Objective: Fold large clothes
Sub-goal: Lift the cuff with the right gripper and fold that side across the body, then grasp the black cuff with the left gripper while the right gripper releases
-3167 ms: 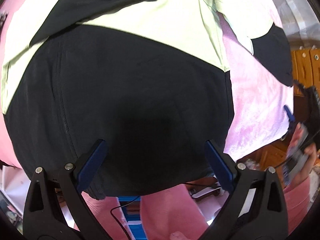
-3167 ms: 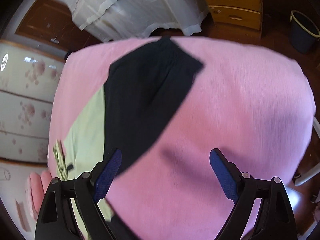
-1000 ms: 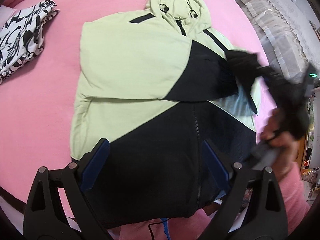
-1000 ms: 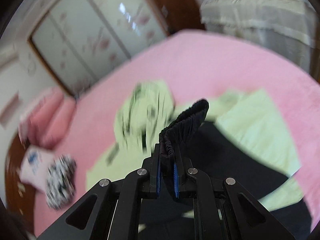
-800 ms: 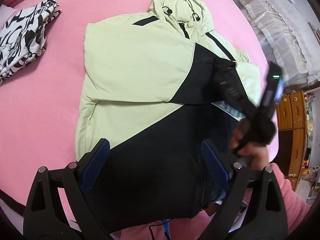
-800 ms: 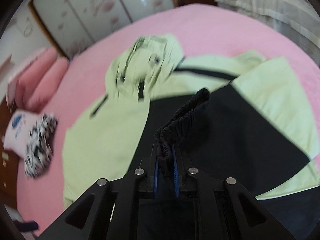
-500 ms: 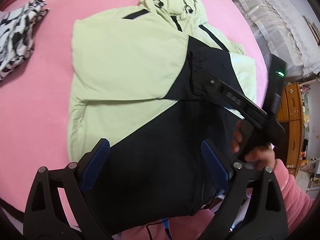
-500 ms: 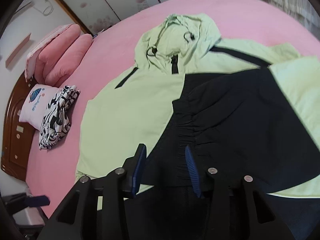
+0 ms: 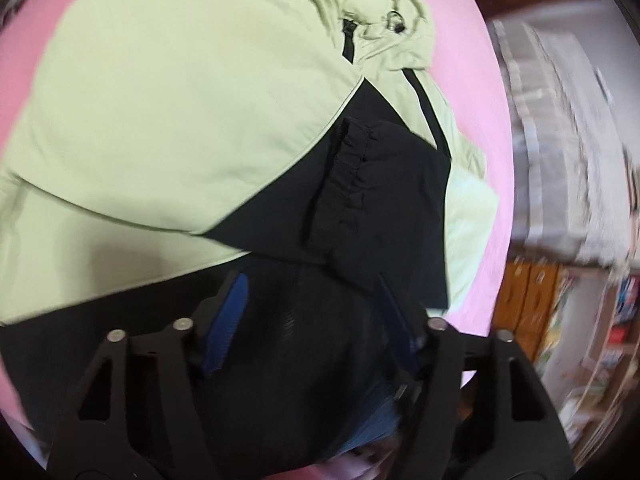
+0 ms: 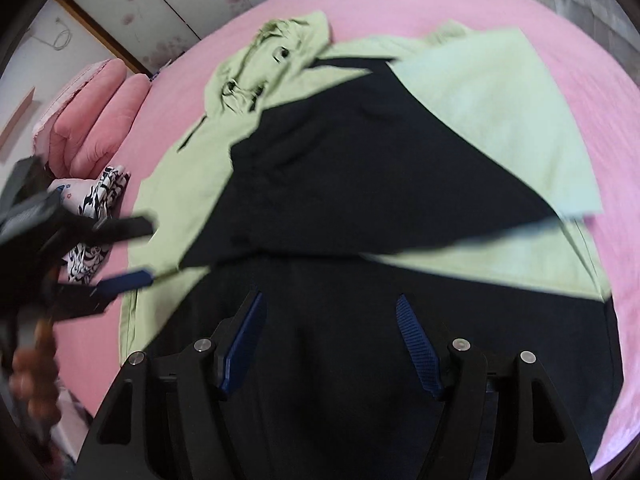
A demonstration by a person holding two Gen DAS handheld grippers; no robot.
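A lime-green and black hooded jacket [image 10: 360, 184] lies spread on the pink bed [image 10: 480, 4], its hood [image 10: 268, 64] toward the pink pillows [image 10: 96, 120] and its black hem nearest both cameras. Both sleeves lie folded in over the chest of the jacket: in the left wrist view the black elastic cuff [image 9: 352, 176] of one sleeve rests across the jacket's middle, just right of the broad green panel and below the hood. The left claw [image 9: 316, 320] hangs over the black lower part of the jacket with its blue-padded fingers spread wide and nothing between them; whether the tips touch the cloth cannot be told. The right claw [image 10: 332, 344] is likewise spread wide and empty above the black hem of the jacket. In the right wrist view the left claw shows again, blurred, off the jacket's left edge, held by a bare hand [image 10: 32, 384]. Past that same edge of the jacket, beside the pillows, lies a black-and-white patterned garment [image 10: 96, 208]. Beyond the jacket's right side, off the bed, stand wooden drawers [image 9: 528, 300].
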